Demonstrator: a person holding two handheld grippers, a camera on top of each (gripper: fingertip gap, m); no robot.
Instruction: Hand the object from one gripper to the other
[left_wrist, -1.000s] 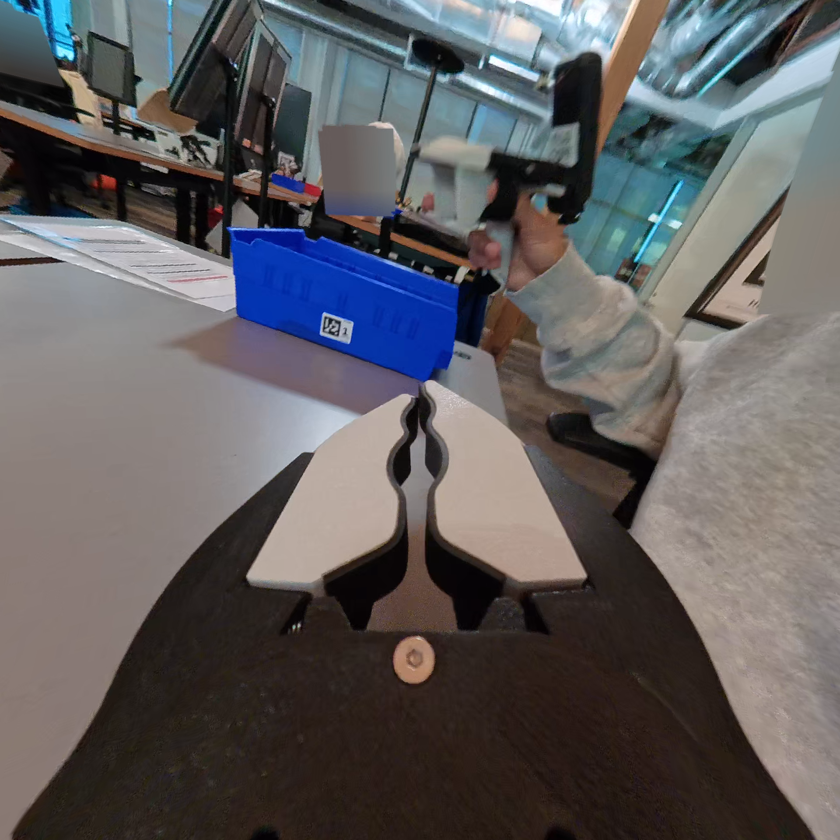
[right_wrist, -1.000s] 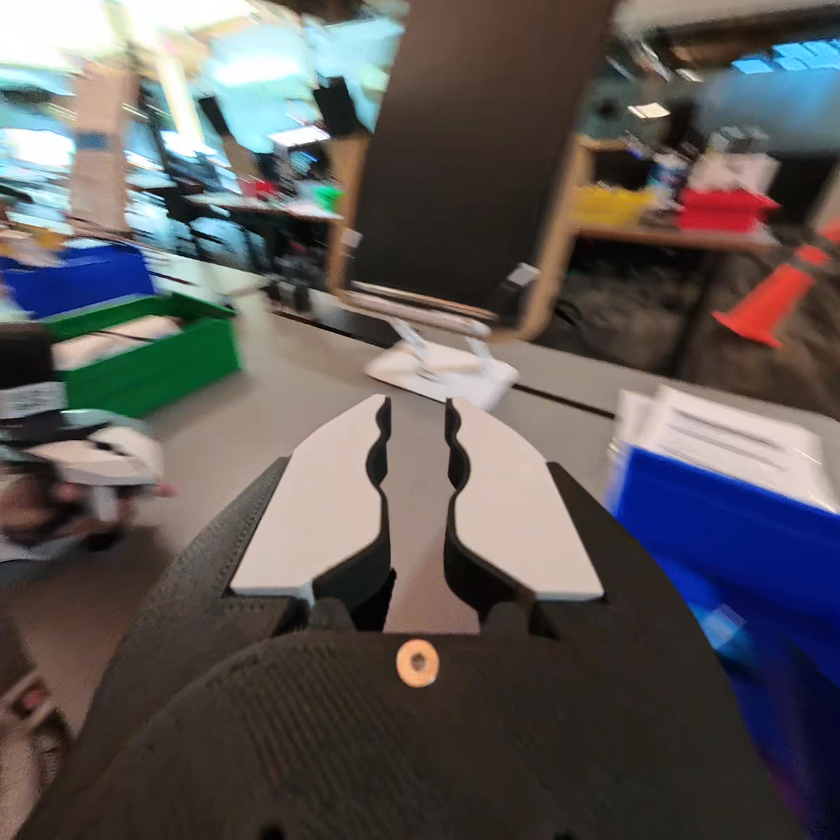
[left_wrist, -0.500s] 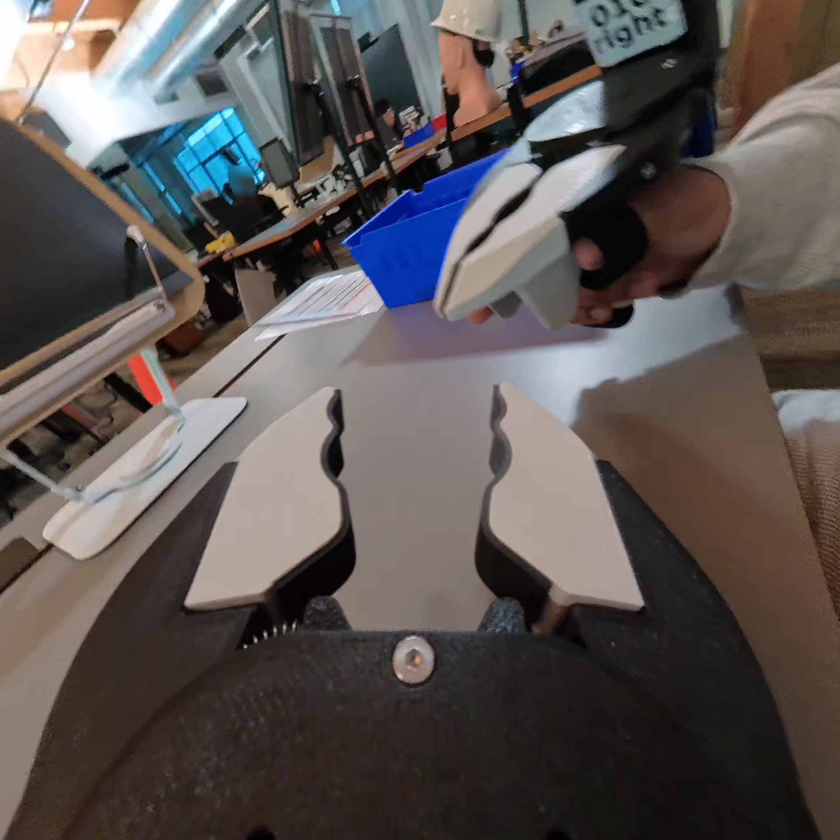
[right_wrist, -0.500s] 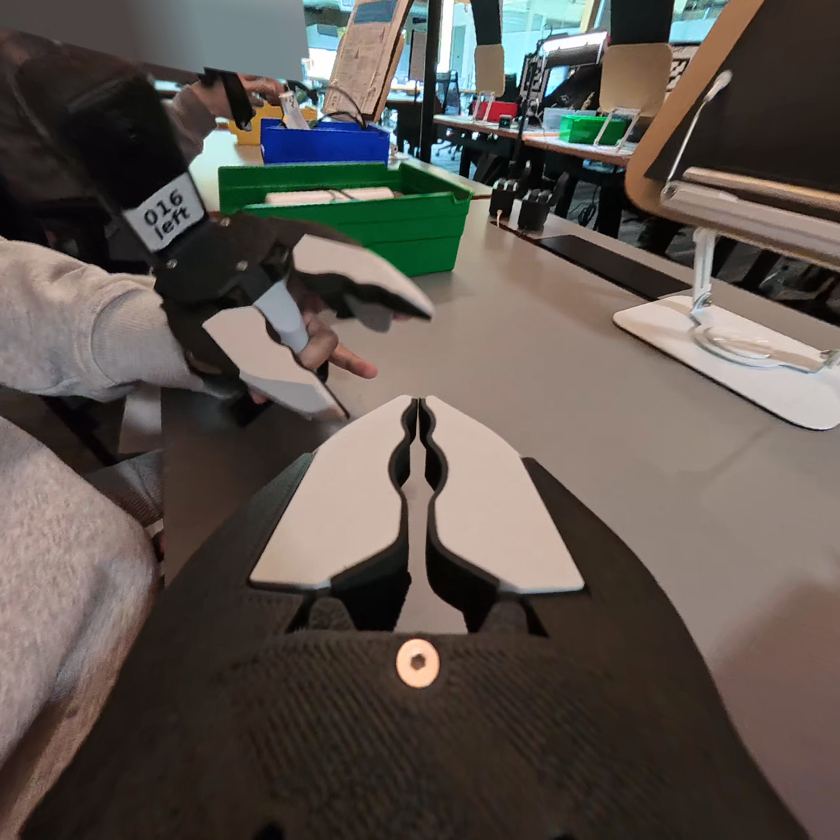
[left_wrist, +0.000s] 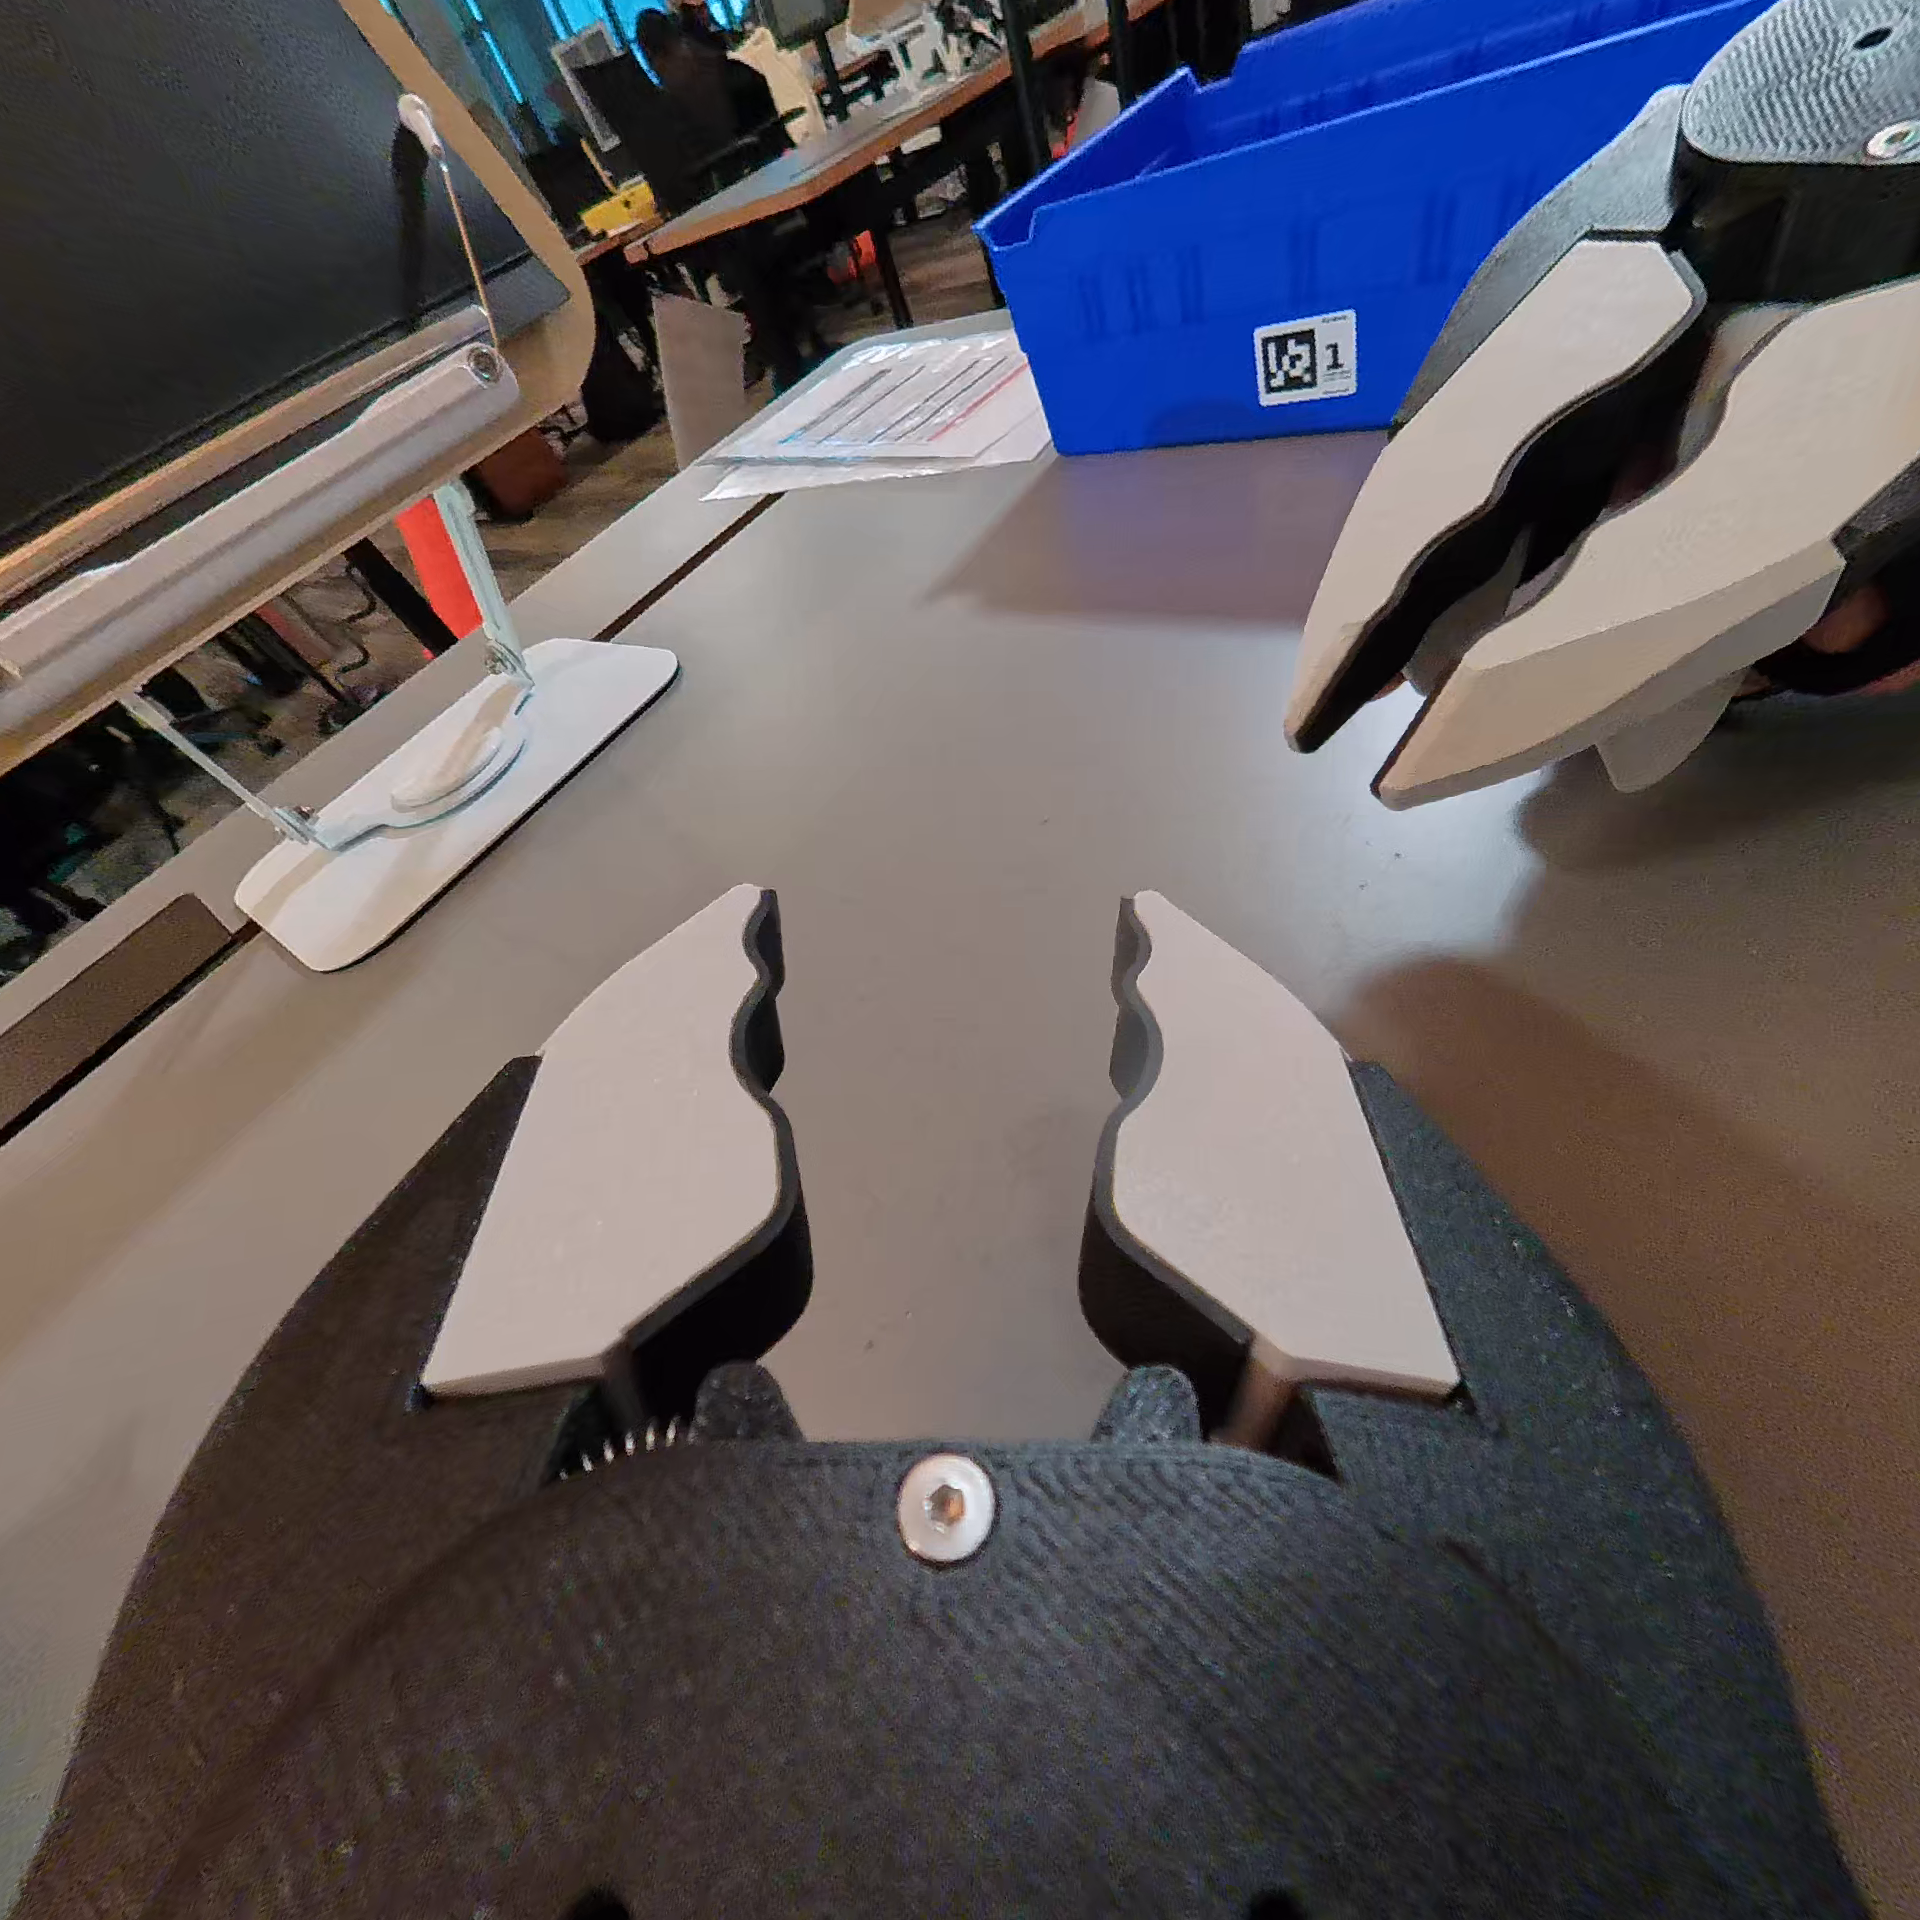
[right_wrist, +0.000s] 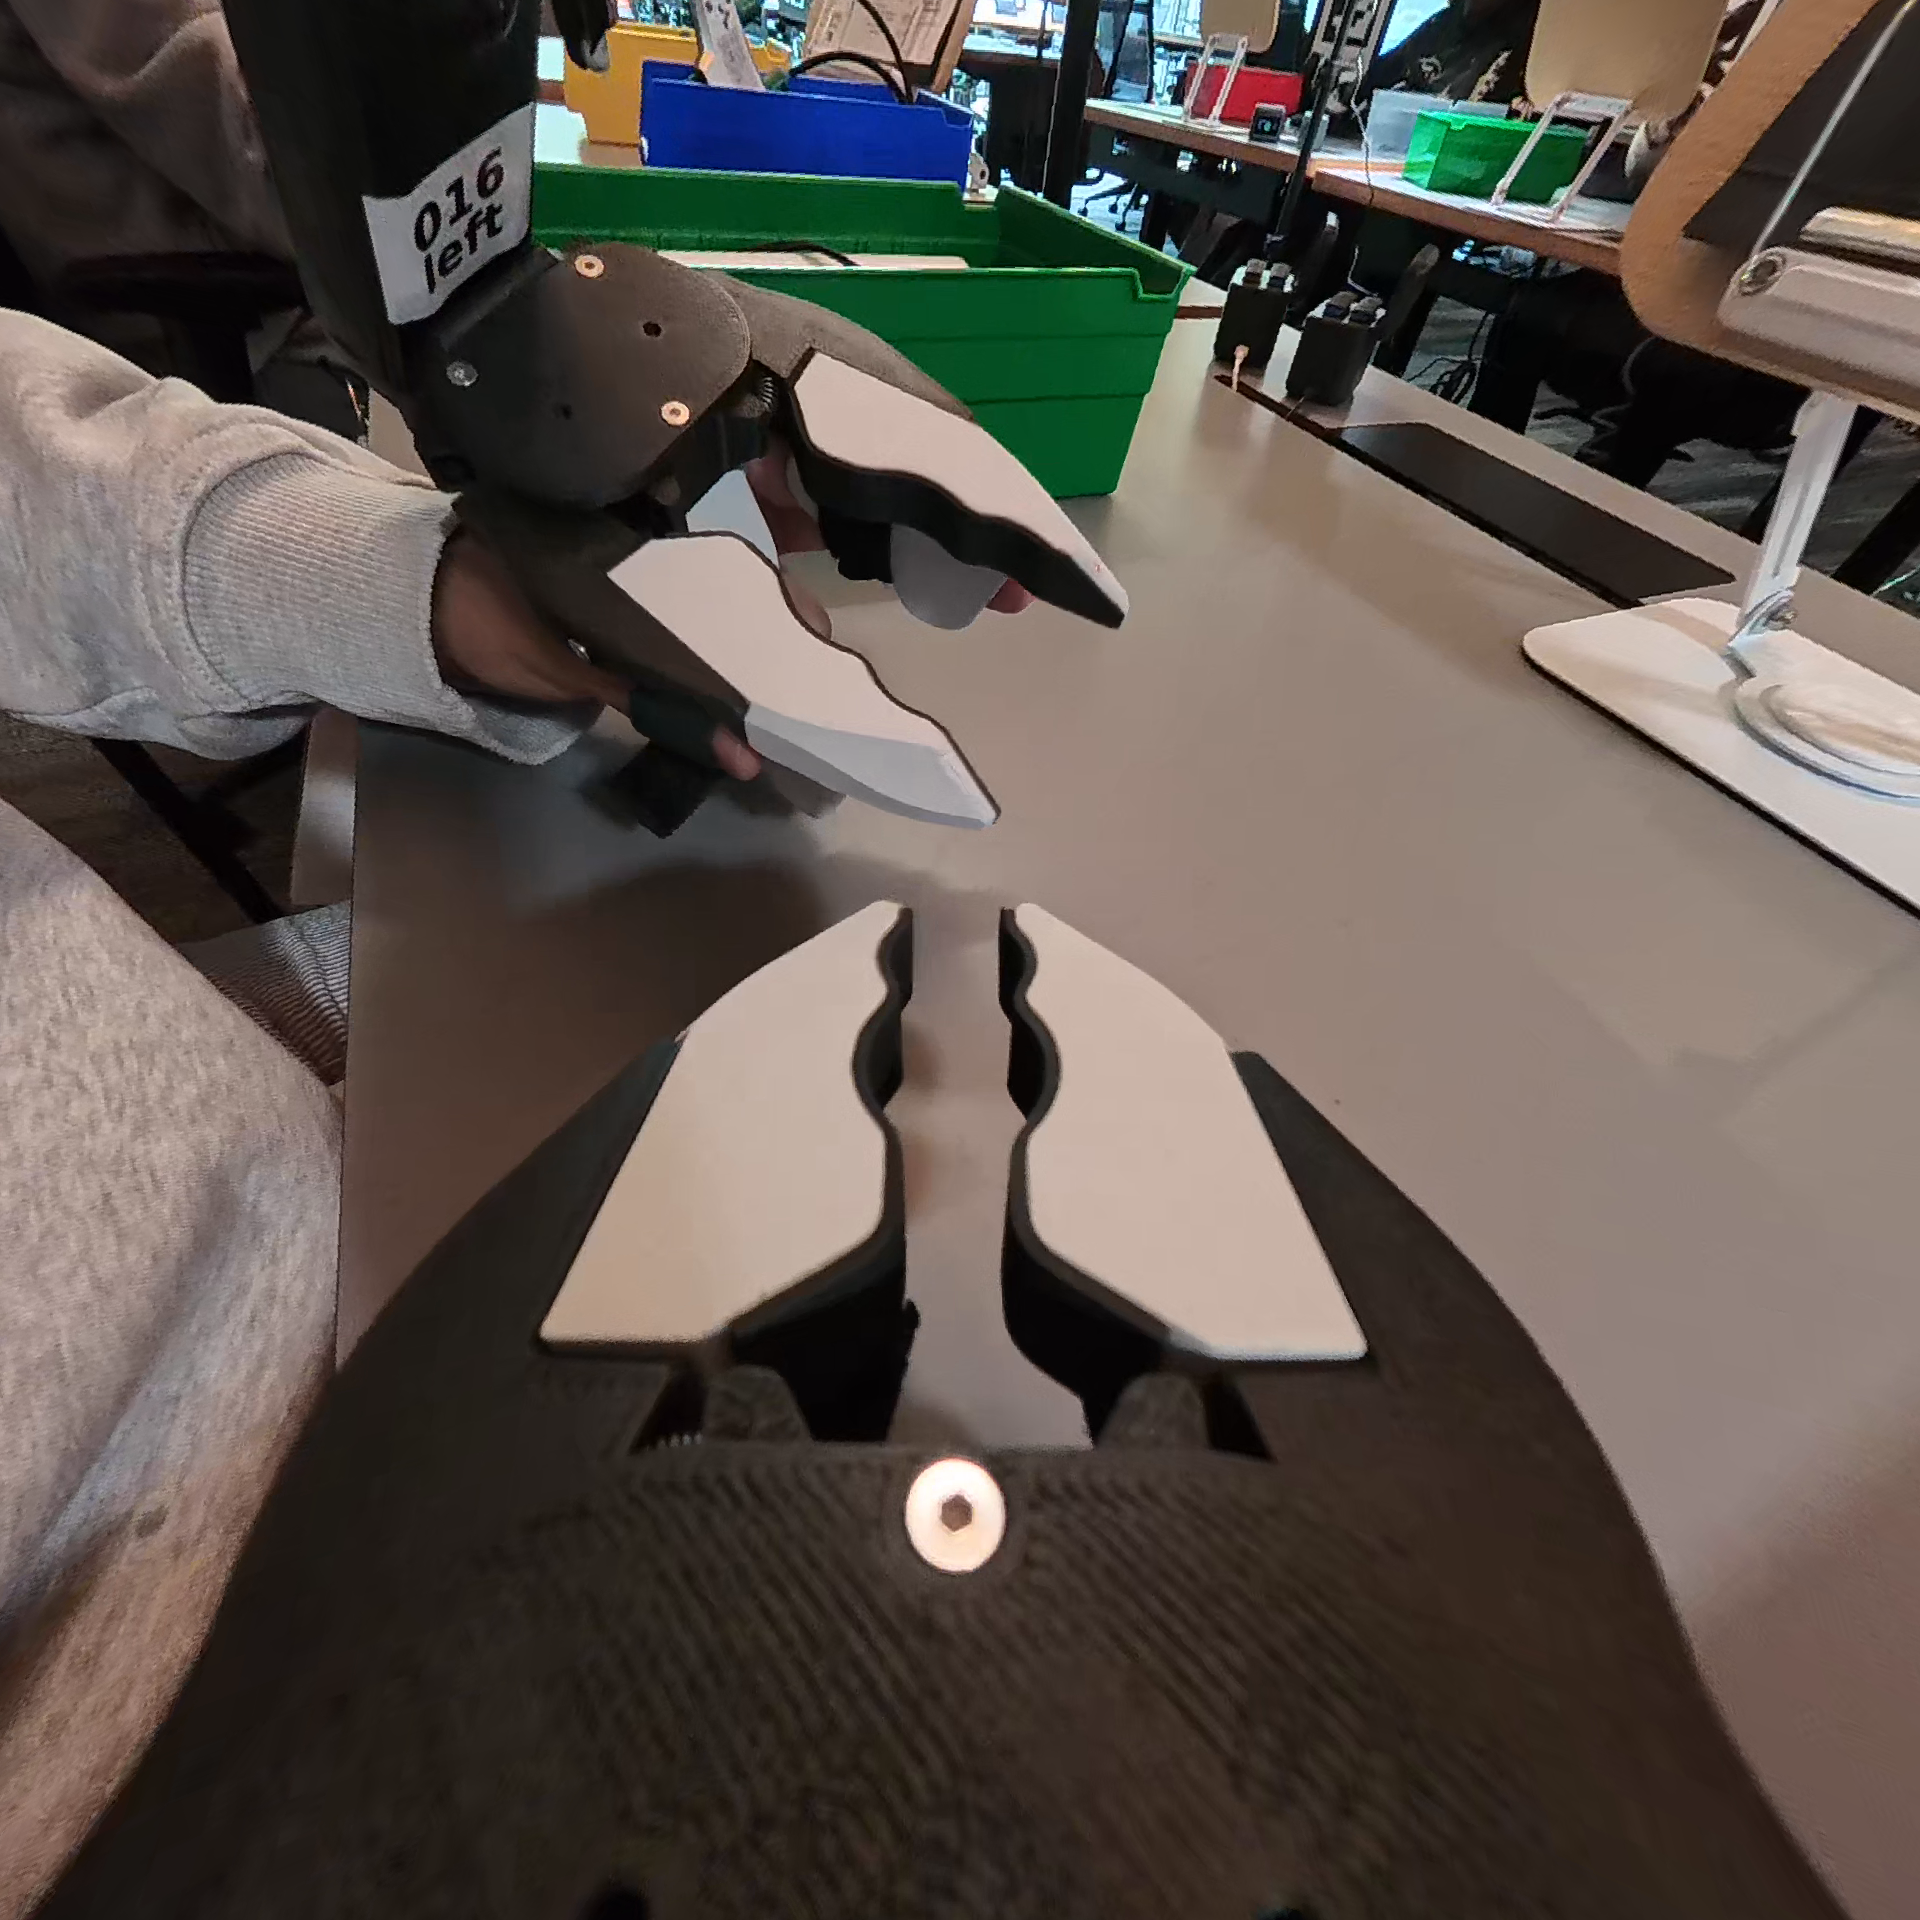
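Observation:
My left gripper (left_wrist: 945, 904) is open and empty, with bare grey table (left_wrist: 935, 644) showing between its fingers. It also shows in the right wrist view (right_wrist: 1049, 717), held in a hand with a grey sleeve, jaws wide apart. My right gripper (right_wrist: 956, 914) is open only by a narrow gap and holds nothing. It shows at the upper right of the left wrist view (left_wrist: 1343, 769), tips slightly apart, low over the table. The two grippers point toward each other at close range. No object to hand over is visible in either view.
A blue bin (left_wrist: 1195, 260) with a white tag stands at the back, with paper sheets (left_wrist: 894, 416) beside it. A monitor stand's white base (left_wrist: 457, 790) is on the left. A green bin (right_wrist: 987, 312) stands behind the left gripper. The person's grey-clad body (right_wrist: 135, 1247) is at the table edge.
My left gripper has gone from shut to wide open. My right gripper was shut half a second ago and has opened slightly. Both have come lower and closer over the table.

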